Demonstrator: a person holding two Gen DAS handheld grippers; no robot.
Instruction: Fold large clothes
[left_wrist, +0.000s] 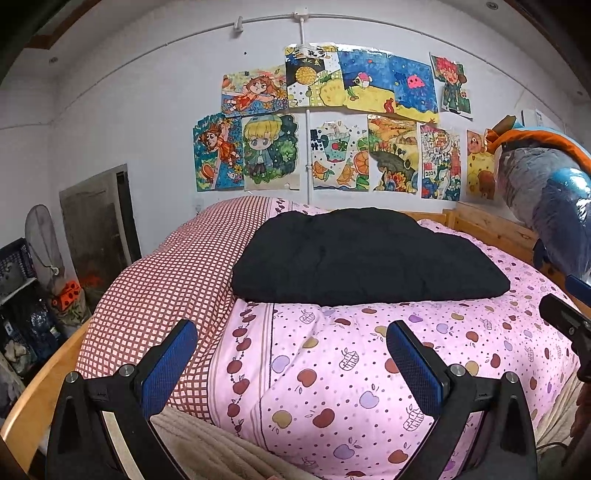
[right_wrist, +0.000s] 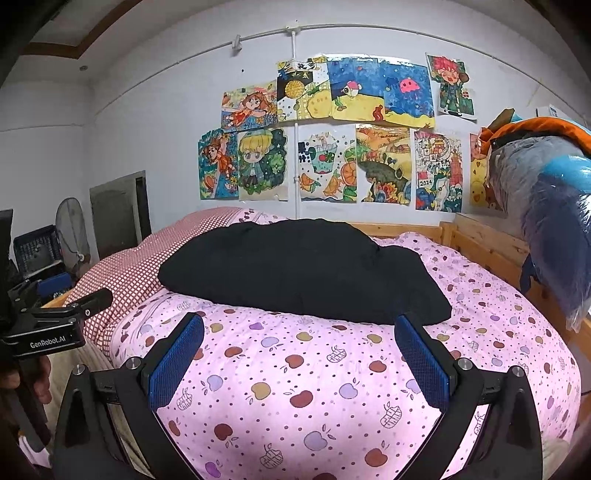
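Note:
A black garment lies folded into a thick rectangular bundle on top of the pink apple-print quilt, toward the far side of the bed. My left gripper hangs open above the quilt, short of the bundle's near edge, with nothing between its blue pads. In the right wrist view the same black garment sits ahead, and my right gripper is open just before its near edge, empty. The left gripper's body shows at the left edge of that view.
A red checked quilt lies folded along the left of the bed. A wooden bed frame rises at the right, with plastic-wrapped bedding stacked on it. Drawings cover the wall. Crates and a fan stand at left.

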